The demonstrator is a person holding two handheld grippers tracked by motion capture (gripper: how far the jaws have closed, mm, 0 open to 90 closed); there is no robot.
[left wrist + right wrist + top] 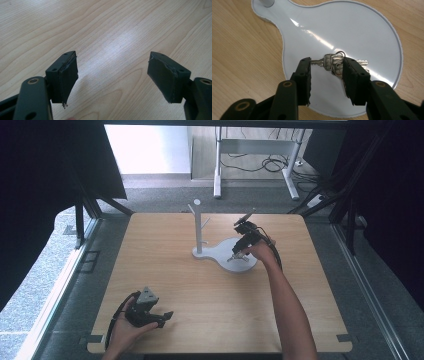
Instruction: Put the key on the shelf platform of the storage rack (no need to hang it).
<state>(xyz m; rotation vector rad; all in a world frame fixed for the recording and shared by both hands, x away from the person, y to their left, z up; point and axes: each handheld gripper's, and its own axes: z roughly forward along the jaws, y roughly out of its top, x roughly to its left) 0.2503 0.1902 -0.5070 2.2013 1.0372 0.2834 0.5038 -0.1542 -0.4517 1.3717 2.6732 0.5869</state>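
With your right gripper [325,75] half open over the bunch of keys [337,63] lying on the white tray [367,32], keep both pads straddling the key heads, lower squarely, then close firmly before lifting, while your left gripper [112,75] rests wide open and empty.

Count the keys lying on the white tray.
3, bunched on one ring on the white tray between the right gripper fingers: one key pointing left, one middle, one right. More may be hidden.
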